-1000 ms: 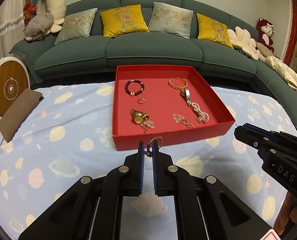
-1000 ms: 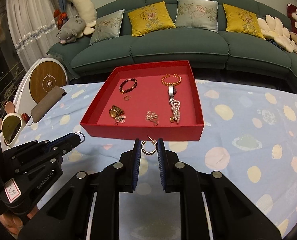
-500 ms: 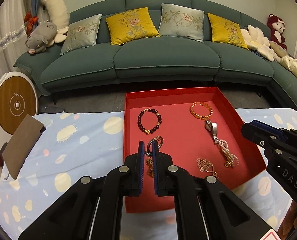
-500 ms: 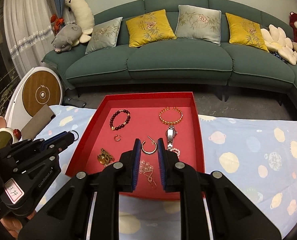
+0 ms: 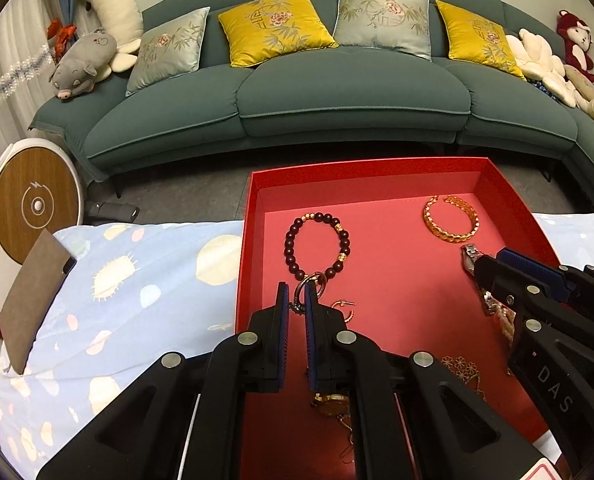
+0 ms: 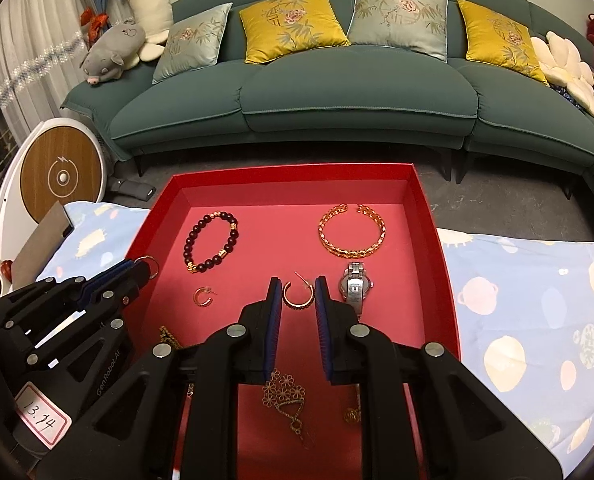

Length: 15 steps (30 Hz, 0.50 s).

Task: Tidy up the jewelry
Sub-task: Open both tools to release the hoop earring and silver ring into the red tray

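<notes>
My left gripper is shut on a small metal ring and hangs over the near left part of the red tray. A dark bead bracelet lies just beyond its tips. My right gripper is shut on a gold hoop earring above the tray's middle, left of a silver watch. On the tray floor also lie a gold bangle, a matching hoop earring and a flower necklace. Each gripper shows in the other's view: the right gripper, the left gripper.
The tray rests on a pale blue patterned cloth. Beyond it are grey floor and a green sofa with cushions and soft toys. A round white and wood device and a brown pouch stand at the left.
Both grippers have moved forward from in front of the tray to over its floor, each still shut on its piece. The tray now fills more of both views.
</notes>
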Available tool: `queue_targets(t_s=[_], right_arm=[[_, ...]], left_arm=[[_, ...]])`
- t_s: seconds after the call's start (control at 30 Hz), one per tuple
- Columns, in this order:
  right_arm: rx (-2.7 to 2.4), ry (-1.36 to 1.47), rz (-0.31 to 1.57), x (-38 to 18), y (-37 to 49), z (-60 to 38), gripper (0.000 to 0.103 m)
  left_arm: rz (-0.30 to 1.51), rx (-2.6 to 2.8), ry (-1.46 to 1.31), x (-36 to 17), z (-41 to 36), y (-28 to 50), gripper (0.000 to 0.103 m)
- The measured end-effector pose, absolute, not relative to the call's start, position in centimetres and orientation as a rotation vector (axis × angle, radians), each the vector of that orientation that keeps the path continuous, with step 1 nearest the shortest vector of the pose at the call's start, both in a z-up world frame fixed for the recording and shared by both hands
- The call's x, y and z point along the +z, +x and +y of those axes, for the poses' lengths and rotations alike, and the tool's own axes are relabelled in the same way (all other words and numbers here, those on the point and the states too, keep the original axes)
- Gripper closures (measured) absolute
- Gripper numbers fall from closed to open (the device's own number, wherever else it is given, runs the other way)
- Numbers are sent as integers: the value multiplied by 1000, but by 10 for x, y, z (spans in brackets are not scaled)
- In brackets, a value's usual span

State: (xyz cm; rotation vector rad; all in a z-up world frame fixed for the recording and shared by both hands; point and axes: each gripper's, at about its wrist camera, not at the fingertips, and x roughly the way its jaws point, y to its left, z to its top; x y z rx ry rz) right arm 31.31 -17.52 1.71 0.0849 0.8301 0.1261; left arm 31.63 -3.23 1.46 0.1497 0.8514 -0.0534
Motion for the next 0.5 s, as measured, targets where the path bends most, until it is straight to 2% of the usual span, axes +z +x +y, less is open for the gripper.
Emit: queue_targets(t_s=[0.3,0.5], right_arm=[[123,97,818,17,312,-180,86],[131,125,786,36,286,-195,85]], left_arm=[[851,-39,145,8,-29,313,94],[818,-48,113,24,-18,293,94]])
